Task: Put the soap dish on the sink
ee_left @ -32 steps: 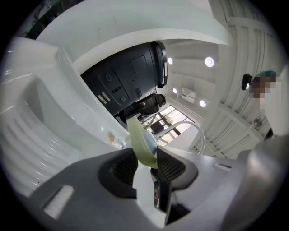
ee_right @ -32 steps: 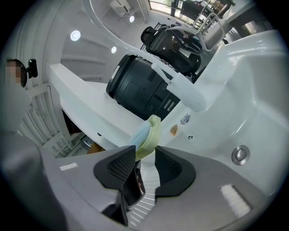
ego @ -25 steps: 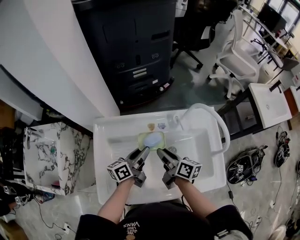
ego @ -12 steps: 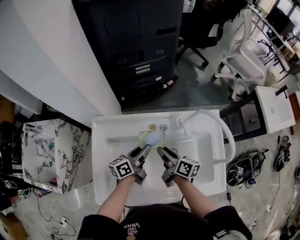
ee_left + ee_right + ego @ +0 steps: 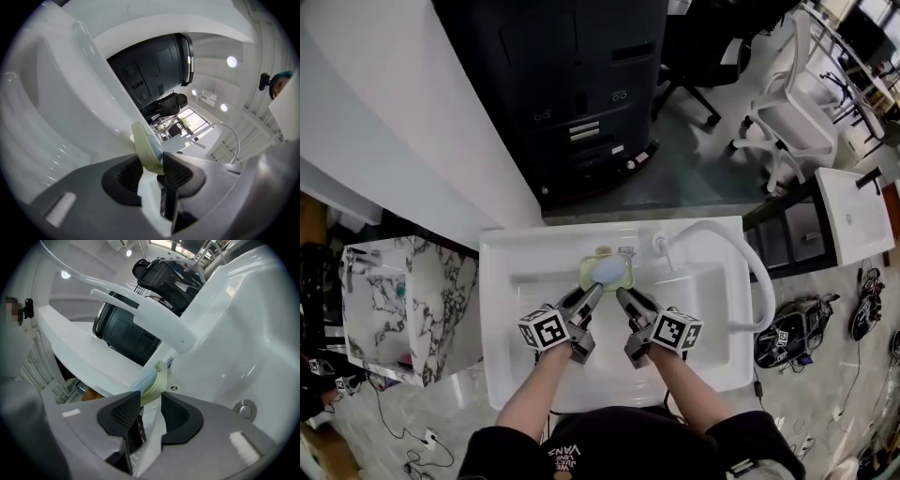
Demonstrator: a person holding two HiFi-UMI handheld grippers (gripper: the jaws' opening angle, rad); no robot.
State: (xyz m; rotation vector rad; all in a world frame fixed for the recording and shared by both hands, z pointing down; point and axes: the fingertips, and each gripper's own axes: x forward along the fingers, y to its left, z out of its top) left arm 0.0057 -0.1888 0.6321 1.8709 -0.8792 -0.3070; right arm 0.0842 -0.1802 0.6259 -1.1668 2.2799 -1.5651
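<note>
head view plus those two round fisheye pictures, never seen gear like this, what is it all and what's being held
No robot: a person holds a two-jaw gripper in each hand. The head view comes from a camera on the person's head, looking down at a white sink. The two round pictures come from cameras riding on the left gripper and right gripper, looking along their jaws. Both grippers are shut on the rim of a pale green soap dish with a bluish soap in it, at the back of the sink near the tap. Whether it already rests there I can't tell.
</note>
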